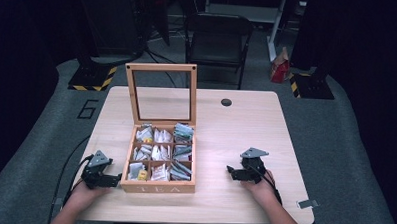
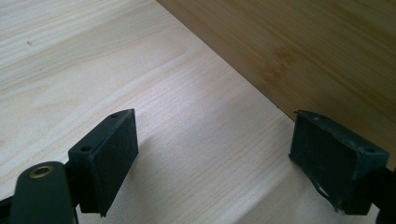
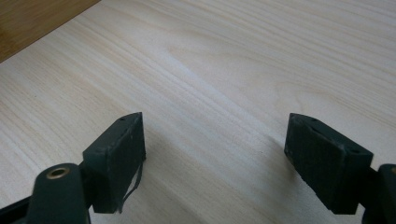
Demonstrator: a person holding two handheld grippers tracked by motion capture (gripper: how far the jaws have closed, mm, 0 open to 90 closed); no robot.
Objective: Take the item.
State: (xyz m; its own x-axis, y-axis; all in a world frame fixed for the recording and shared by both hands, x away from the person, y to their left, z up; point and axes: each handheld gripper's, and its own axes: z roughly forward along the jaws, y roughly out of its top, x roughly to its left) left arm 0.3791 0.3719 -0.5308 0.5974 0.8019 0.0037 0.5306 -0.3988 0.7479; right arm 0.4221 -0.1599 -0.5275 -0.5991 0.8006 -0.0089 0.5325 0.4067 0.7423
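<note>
We are resting both grippers on the surface [image 1: 246,123] with jaws released and empty. The tea box [image 1: 158,186] is sitting between them, just beside the left gripper [image 1: 118,178], while the right gripper [image 1: 229,171] is farther off.

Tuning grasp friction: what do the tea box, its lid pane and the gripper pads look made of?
Tea box: light wood, likely bamboo, smooth satin finish; fine straight grain shows on its wall in the left gripper view. Lid pane: clear glass or acrylic, the table shows through it. Gripper pads: matte black, slightly grainy, probably rubber or foam.
</note>
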